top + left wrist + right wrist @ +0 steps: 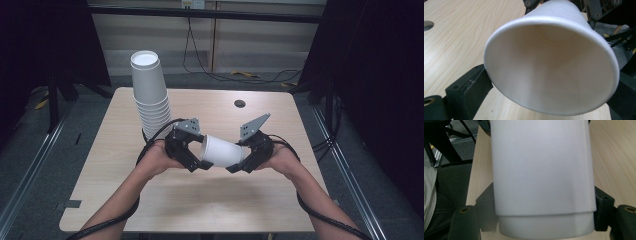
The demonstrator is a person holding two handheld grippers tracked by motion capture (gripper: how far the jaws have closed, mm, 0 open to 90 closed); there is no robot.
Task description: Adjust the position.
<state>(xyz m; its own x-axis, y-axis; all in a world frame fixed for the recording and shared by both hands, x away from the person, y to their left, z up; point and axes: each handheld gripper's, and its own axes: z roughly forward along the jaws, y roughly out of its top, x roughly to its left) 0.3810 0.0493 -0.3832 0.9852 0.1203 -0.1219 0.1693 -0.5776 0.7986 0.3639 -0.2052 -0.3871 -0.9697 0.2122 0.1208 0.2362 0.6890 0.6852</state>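
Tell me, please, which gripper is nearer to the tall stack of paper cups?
Left. The left gripper sits just in front of the stack of paper cups, slightly to its right; the right gripper is farther right, across the held paper cup.

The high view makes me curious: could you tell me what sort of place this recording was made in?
Probably a lab or recording workspace rather than a home: a bare wooden table sits between metal floor rails, dark curtains flank it, and loose cables run along the back wall.
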